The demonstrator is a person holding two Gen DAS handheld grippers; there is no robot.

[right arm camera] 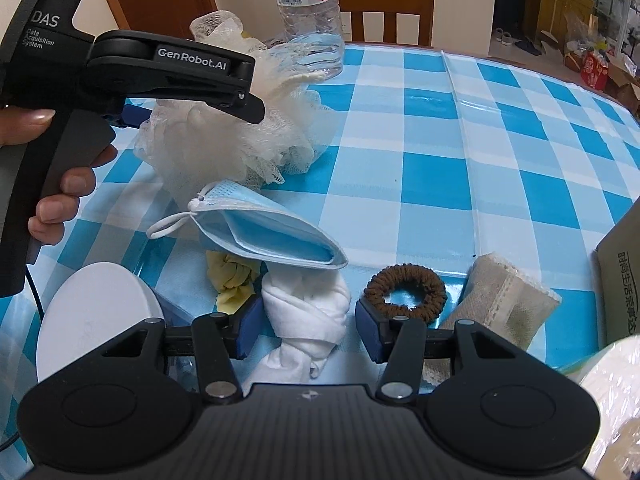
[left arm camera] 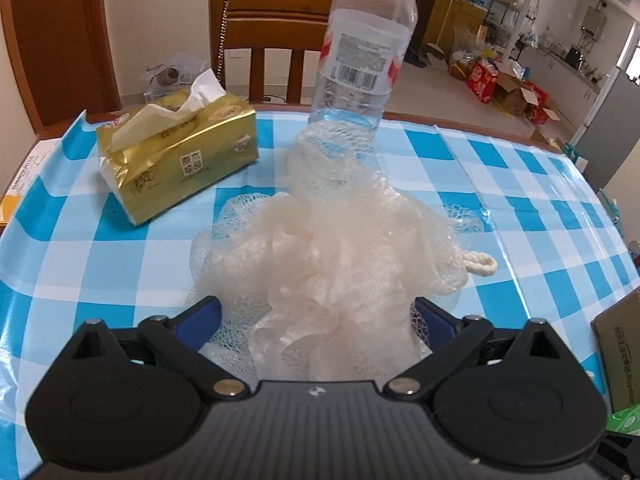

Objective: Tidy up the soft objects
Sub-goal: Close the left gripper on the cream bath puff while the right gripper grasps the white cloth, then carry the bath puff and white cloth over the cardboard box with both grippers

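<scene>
Mesh bath sponge [left arm camera: 320, 248]: one, pale peach, lying on the blue-and-white checked tablecloth [left arm camera: 520, 216] at the table's middle, its white cord loop [left arm camera: 482, 264] trailing to the right. My left gripper [left arm camera: 318, 320] stands wide, one blue pad on either side of the sponge's near half; the mesh bulges against both pads [left arm camera: 202, 318], though I cannot tell whether they press it or merely touch. In the right wrist view the same gripper's black arm lies over the sponge's top, with a hand [right arm camera: 60, 192] on its handle at the far left. My right gripper [right arm camera: 306, 324] is about half open, and one knotted white cloth [right arm camera: 308, 316] lies between its pads; whether the pads press on it I cannot tell. Around that cloth, counted: one folded blue face mask [right arm camera: 272, 236] just beyond it, one yellow cloth [right arm camera: 232, 276] to its left partly under the mask, one brown hair scrunchie [right arm camera: 404, 292] to its right, and one beige lace-edged pouch [right arm camera: 504, 300] farther right. Behind the sponge stands one clear plastic bottle [left arm camera: 364, 52], upright. One gold tissue pack [left arm camera: 176, 152] lies far left, well apart from the sponge. One wooden chair [left arm camera: 276, 24] stands beyond the table's far edge.
</scene>
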